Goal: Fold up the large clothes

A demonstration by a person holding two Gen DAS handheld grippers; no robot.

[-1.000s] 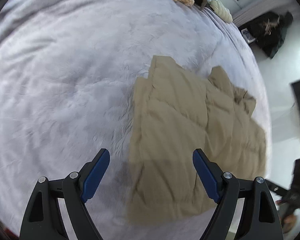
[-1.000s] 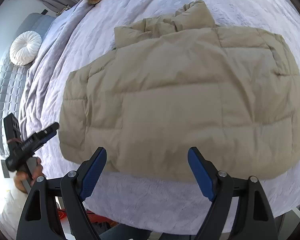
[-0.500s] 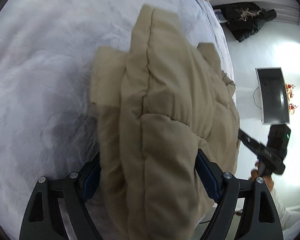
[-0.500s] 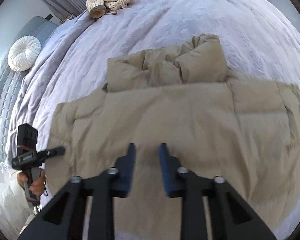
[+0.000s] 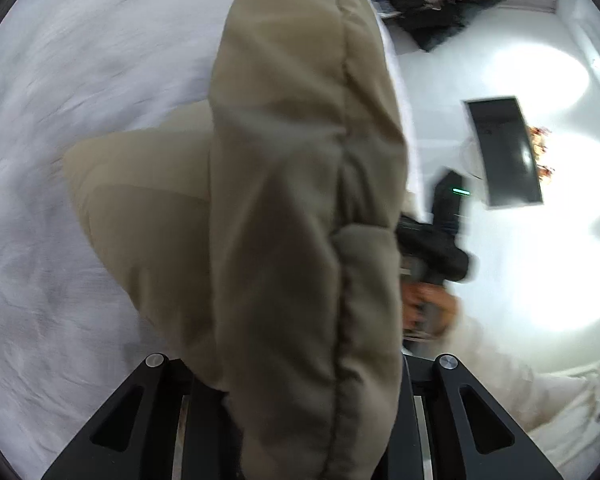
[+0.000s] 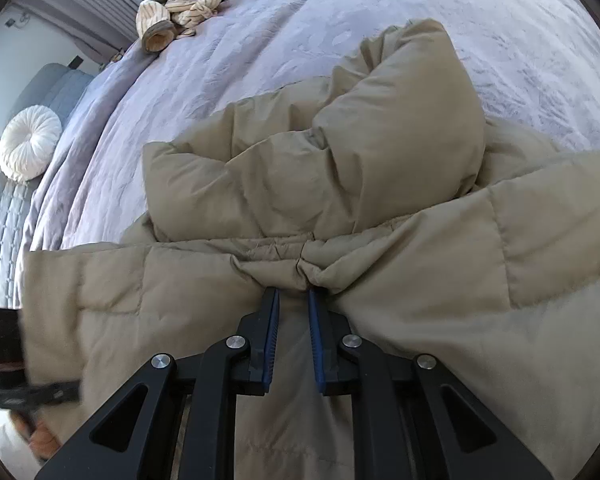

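While both claws grip:
Jacket: tan, puffy, on the bed.
Right claw: pinches a gathered seam.
Left claw: clamped on a lifted fold hiding its fingers.
Right view only: pillow at the bed's edge.
Left view only: screen.

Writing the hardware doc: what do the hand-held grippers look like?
Right hand-held gripper: matte black linkage arms with triangular cut-outs, silver round pivot pins, blue ribbed pads on the fingers. Left hand-held gripper: same black frame and silver pins; its pads are hidden. No cables or markings visible.
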